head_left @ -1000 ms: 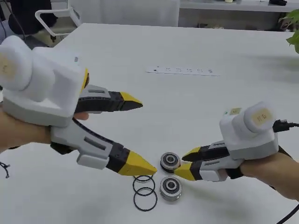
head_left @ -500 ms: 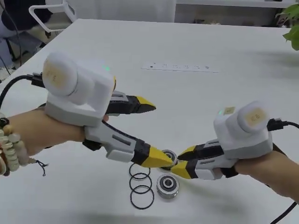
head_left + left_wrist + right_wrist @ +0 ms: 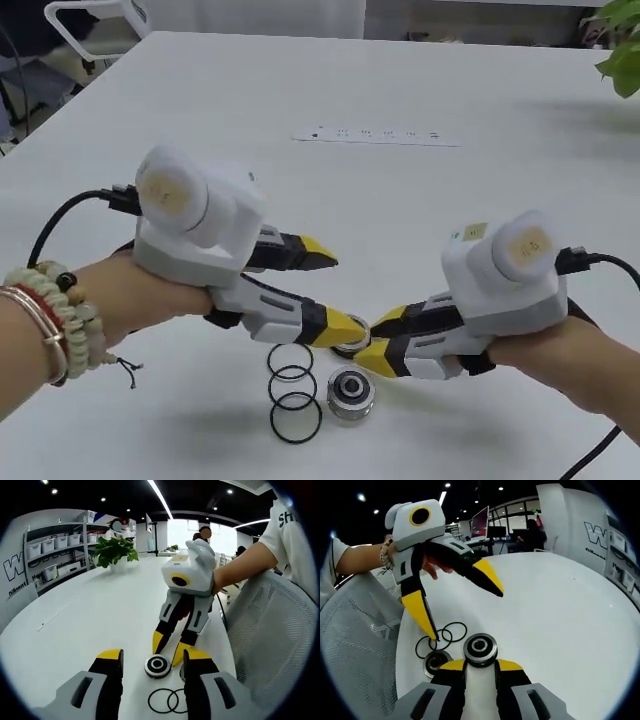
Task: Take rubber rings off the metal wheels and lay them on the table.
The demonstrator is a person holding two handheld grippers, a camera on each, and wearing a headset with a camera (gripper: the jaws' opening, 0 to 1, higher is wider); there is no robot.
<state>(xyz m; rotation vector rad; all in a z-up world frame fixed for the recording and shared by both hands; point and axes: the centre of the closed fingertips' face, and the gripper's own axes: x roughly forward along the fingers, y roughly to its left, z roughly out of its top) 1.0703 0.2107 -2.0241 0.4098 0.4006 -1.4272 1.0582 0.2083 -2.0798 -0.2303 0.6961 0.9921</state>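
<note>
At the far left, beaded bracelets [image 3: 45,318] circled the wrist behind the left hand [image 3: 135,298], which held the left tongs [image 3: 352,294]. We saw these tongs gaping wide with nothing between the jaws. The upper jaw stood clear in the air. The lower one sloped down, its yellow tip right by the gripped wheel [image 3: 480,649]; we could not tell whether it touched.

Just below that lower jaw, on the side nearer us, three rubber rings [image 3: 292,386] lay flat on the white table [image 3: 450,220]. They formed a short chain, each touching or overlapping the next, and all were off the wheels. Immediately to their right, beneath the tips of the right tongs [image 3: 366,340], a loose wheel [image 3: 350,392] lay flat, and neither pair of tongs touched it.

The gripped wheel sat flat on the table between the two pairs of tongs. In the right gripper view, the right tongs were closed in on its near edge, with one yellow tip on each side, pinching it. The right hand [image 3: 560,365] held them low over the table.

Well beyond both pairs of tongs lay a white power strip [image 3: 378,135]. Far off past the right tongs, green plant [image 3: 620,50] leaves showed.
</note>
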